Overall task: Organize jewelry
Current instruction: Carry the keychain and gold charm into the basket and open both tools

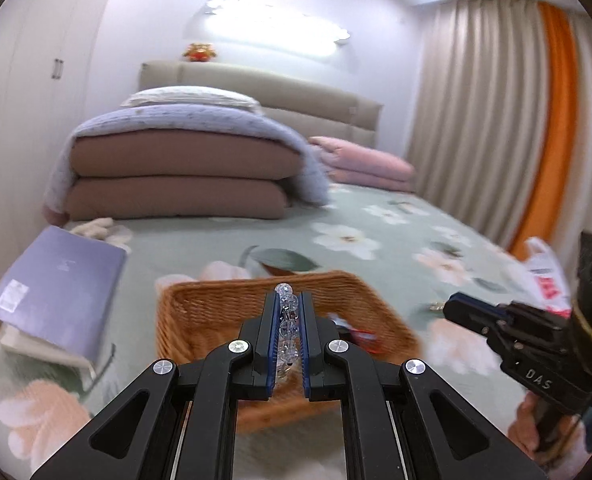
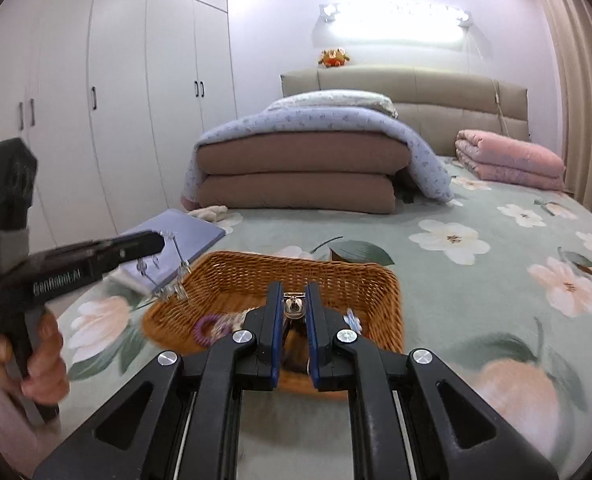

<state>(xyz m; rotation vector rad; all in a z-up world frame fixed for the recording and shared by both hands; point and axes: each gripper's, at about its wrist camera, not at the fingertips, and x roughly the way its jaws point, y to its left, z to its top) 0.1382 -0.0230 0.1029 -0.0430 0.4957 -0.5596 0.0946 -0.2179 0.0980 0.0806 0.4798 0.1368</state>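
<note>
Our left gripper (image 1: 288, 300) is clamped narrow on a clear bead strand; to its right, our right gripper (image 2: 294, 292) pinches a small metal piece, both level

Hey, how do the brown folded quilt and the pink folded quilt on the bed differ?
The brown quilt is a thick, tall stack near the wardrobe side; the pink quilt is a thinner, lower one near the curtain side. The brown quilt has a lilac blanket draped over it and a pillow on top; the pink quilt is uncovered. Both are folded and lie by the headboard.
</note>
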